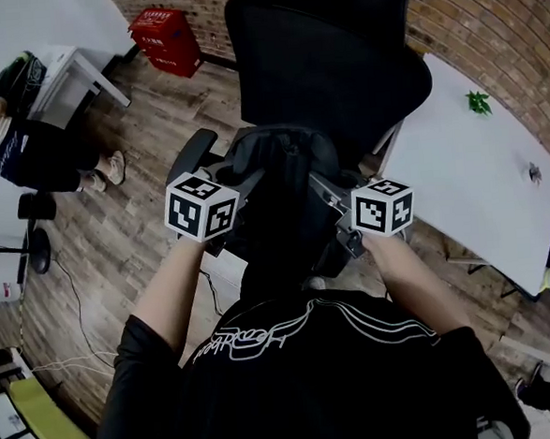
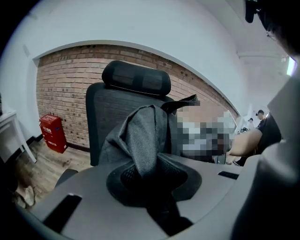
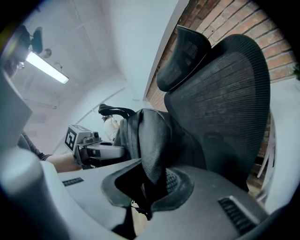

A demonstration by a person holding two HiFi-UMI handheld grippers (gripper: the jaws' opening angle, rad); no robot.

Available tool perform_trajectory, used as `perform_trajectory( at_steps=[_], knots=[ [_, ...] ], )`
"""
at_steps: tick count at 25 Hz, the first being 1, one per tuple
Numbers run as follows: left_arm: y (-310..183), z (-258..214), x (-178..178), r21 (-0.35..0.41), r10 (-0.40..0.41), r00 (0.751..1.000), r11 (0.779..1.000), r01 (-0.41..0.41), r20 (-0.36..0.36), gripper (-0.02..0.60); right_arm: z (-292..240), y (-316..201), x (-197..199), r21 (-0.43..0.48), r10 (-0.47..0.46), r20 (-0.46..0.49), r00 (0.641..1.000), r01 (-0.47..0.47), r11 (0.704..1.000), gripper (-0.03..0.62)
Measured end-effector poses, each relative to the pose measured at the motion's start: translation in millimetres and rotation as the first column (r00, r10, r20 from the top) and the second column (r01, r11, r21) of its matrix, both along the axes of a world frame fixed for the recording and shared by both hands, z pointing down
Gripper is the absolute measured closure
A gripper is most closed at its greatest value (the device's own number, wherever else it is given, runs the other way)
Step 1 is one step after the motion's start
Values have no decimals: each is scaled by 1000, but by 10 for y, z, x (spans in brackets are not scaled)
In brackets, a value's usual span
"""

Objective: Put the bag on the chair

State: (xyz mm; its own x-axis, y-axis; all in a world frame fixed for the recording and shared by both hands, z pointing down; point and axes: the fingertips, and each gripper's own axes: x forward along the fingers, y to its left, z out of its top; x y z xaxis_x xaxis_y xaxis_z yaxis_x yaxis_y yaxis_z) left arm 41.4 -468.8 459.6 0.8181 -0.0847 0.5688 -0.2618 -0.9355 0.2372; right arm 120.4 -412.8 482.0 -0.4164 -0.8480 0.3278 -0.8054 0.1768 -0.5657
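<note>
A dark grey fabric bag (image 1: 282, 190) hangs between both grippers, just in front of a black mesh office chair (image 1: 330, 60) with a headrest. My left gripper (image 1: 242, 183) is shut on a fold of the bag's fabric (image 2: 140, 136), which bunches up out of its jaws. My right gripper (image 1: 328, 193) is shut on another strap-like fold of the bag (image 3: 151, 136). In the left gripper view the chair back (image 2: 136, 89) stands right behind the bag. The right gripper view shows the chair back (image 3: 225, 103) close at the right and the left gripper (image 3: 86, 145) beyond the bag. The chair's seat is hidden.
A white table (image 1: 478, 171) with a small green thing (image 1: 478, 102) stands to the right of the chair. A red box (image 1: 166, 38) sits by the brick wall. At the far left are a person (image 1: 26, 151) and a white desk (image 1: 27, 34). The floor is wood.
</note>
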Motion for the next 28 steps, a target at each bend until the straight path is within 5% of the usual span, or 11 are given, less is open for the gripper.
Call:
perform_trajectory(
  at_steps=[15, 28],
  knots=[
    [-527, 551, 829, -50, 233, 972, 971, -233, 3, 495, 493, -340, 687, -127, 244, -105, 964, -256, 958, 553],
    [-685, 1246, 940, -48, 310, 951, 949, -310, -14, 485, 1145, -404, 706, -199, 338, -144, 930, -362, 911, 541]
  ],
)
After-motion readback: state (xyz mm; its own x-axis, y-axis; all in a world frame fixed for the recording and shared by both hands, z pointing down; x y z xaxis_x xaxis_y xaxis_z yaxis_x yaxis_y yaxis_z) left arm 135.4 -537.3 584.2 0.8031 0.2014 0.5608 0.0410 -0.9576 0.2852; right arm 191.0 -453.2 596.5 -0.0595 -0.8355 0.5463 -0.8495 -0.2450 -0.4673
